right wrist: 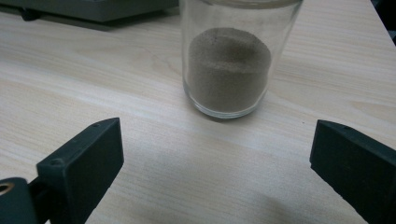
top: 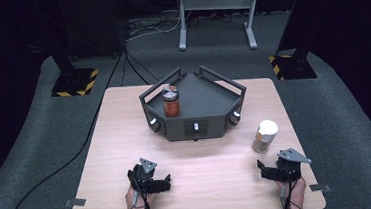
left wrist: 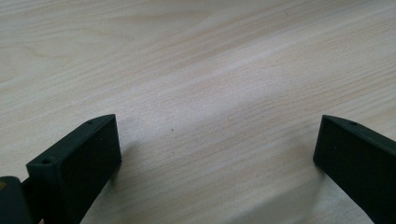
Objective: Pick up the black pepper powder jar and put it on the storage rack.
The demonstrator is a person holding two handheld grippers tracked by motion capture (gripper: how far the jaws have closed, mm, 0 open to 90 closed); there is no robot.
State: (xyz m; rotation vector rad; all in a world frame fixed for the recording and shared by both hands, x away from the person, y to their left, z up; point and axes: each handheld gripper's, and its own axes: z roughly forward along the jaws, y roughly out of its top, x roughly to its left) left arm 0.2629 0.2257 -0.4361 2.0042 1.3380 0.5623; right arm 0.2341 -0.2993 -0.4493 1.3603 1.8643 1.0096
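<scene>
A dark grey three-sided rack point(top: 209, 113) stands at the back middle of the wooden table point(top: 198, 158). On its top sits a jar of red-orange powder point(top: 171, 101). A glass jar of brown powder with a white lid point(top: 265, 136) stands on the table to the rack's right. My right gripper point(top: 268, 171) rests open at the front right, just short of that jar point(right wrist: 226, 60), which stands upright ahead of its jaws. My left gripper point(top: 160, 182) lies open at the front left, nothing between its jaws, bare wood point(left wrist: 210, 84) ahead of it.
The rack's front faces carry small knobs point(top: 196, 127). Beyond the table are a grey carpet, two black stands with yellow-black bases point(top: 75, 82), a metal frame point(top: 216, 12) and cables point(top: 135, 68). The table's right edge point(right wrist: 383, 23) runs close to the brown jar.
</scene>
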